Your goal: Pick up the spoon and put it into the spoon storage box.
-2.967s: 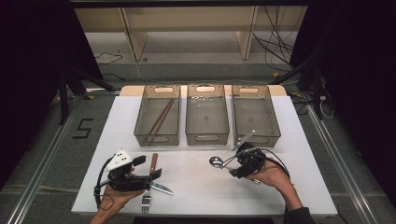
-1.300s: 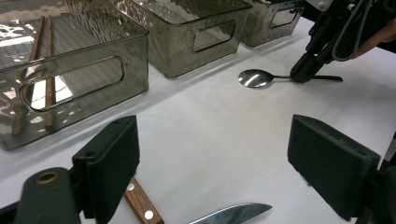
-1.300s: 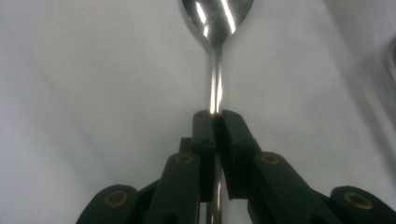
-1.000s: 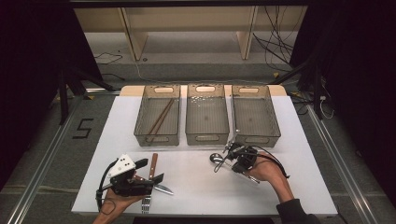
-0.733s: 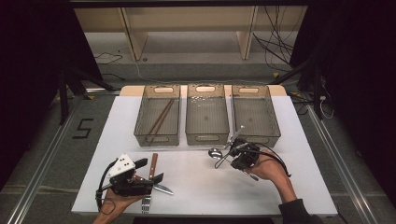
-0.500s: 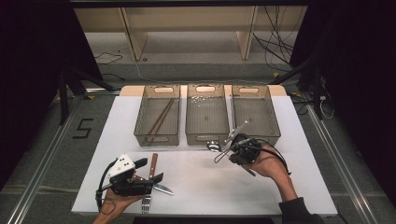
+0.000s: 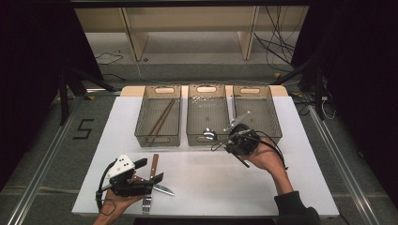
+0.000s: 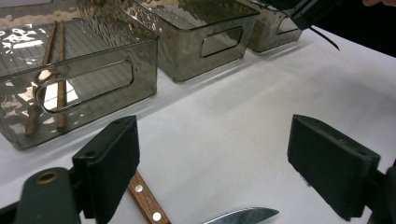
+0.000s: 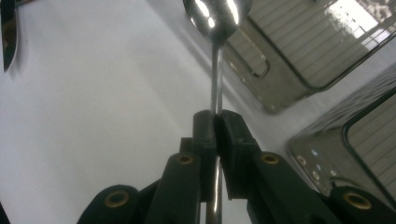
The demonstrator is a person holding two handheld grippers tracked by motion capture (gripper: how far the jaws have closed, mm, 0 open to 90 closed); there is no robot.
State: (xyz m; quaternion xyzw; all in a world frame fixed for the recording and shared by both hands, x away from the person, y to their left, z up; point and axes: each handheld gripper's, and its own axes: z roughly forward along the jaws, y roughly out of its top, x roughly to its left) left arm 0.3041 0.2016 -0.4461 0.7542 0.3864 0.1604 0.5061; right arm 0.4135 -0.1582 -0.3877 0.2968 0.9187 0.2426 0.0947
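Middle bin [image 7: 207,115] lies just ahead of the right gripper [image 7: 231,140], nearer it than the left. Spoon [image 9: 217,28] pinched by its handle in those jaws, long axis straight out from them, bowl over the bin's near rim. Left gripper [image 7: 150,171] jaws spread over the knife [image 8: 243,215]. Since a second ago the spoon has risen from table to bin.

**Three cameras: one overhead, one on each gripper**

The high view looks forward and down from above the person's side, taking in the whole white table [image 7: 281,187] and three bins. The left gripper view sits low and close to the tabletop, facing the bins [image 8: 93,79] side-on. The right gripper view looks closely along its jaws at a spoon [image 9: 217,18], with bin walls beyond.
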